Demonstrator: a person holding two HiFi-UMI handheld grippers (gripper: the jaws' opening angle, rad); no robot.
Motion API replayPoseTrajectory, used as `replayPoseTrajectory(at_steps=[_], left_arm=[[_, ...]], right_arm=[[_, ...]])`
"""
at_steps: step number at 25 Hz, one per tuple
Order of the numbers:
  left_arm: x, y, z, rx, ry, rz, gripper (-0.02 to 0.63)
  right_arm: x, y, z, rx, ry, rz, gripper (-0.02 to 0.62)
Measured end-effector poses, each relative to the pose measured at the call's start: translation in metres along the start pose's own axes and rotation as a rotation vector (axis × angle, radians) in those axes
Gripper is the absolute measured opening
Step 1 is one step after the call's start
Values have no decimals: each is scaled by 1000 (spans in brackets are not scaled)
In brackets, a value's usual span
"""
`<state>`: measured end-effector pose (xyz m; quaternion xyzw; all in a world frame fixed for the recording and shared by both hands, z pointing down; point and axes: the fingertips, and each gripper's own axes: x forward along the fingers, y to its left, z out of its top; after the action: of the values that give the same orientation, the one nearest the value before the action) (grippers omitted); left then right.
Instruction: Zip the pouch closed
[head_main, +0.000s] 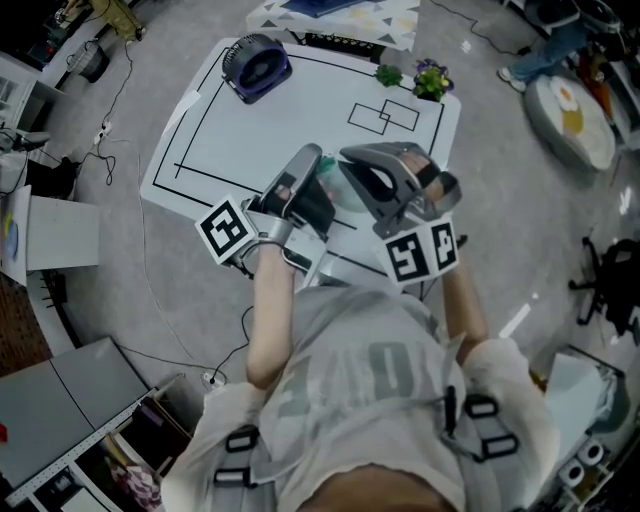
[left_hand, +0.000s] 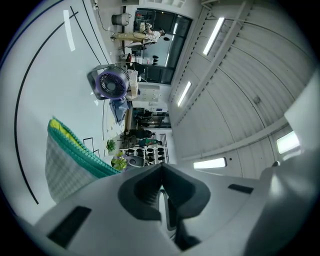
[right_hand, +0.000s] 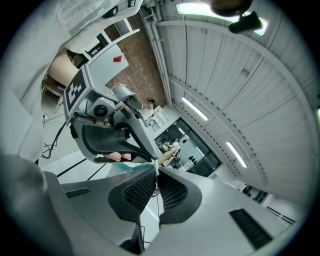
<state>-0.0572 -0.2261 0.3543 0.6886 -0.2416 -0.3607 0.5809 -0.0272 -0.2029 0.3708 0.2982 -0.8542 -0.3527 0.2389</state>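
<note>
Checked-weave pouch with ribbed teal zipper lies lower left against the white tabletop, its end hidden behind the left claw, which is pressed together and empty. Right claw pinches a thin, indistinct pale strip.

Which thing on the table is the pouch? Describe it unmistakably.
Start at the white table, then its near edge, where the left claw and right claw meet. The pouch is there: pale checked fabric with a teal edge, unlike the purple fan and potted plants at the far corners.
</note>
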Motion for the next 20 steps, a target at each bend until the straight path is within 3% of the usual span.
replayPoseTrajectory(at_steps=[10,16,20], left_arm=[[3,0,-2,35,13,13,6],[-16,25,29,110,-80,127,5],[-41,26,64,237,-163,205,6]], right_arm=[[-4,-7,-2,69,-7,-35,18],[-22,-48,-10,118,7,-123,18],[-37,-66,-26,144,51,-176,18]])
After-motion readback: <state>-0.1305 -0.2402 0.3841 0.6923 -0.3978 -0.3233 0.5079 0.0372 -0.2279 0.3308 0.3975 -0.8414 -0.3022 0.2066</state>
